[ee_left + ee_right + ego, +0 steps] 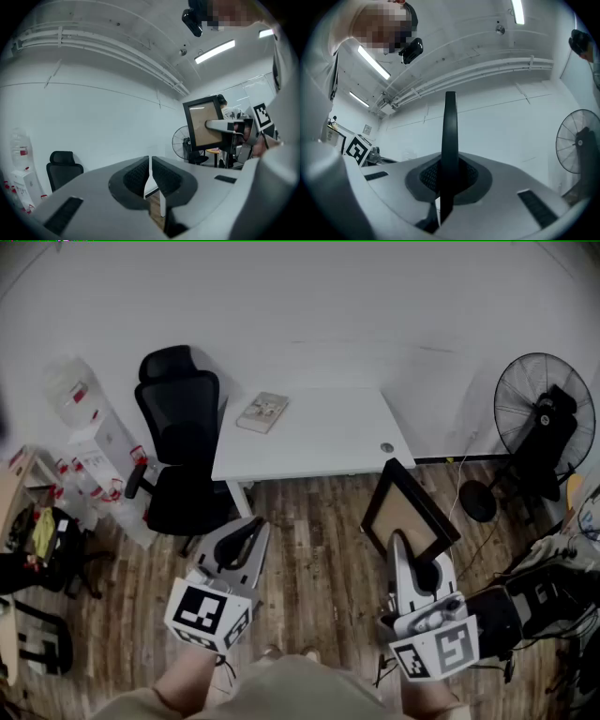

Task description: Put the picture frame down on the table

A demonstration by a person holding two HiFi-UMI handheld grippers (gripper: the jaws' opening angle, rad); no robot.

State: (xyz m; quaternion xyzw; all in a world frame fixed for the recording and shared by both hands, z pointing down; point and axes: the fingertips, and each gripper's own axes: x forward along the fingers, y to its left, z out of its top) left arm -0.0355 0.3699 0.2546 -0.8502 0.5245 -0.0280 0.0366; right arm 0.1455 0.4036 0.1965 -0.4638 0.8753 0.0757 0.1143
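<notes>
We hold the picture frame (410, 512) by its lower edge in the right gripper (405, 547). The jaws are clamped tight on the thin black edge, which rises straight out of them in the right gripper view. The left gripper (251, 531) has nothing in it, its pads closed to a hairline gap.

The frame hangs over the wooden floor, just short of the near right corner of the white table (319, 442) and not yet above it. Its long axis stands upright, in line with the jaws, and its brown panel faces 9 o'clock, toward the left gripper. We cannot tell whether that panel is the front or the backing.

To set it down well, we would carry it toward 12 o'clock, over the bare tabletop between the book (262, 412) at 11 o'clock and the small round object (386, 447) at 1 o'clock. We would then tip it flat, lower it until the whole frame rests, and only then ease the jaws apart.
</notes>
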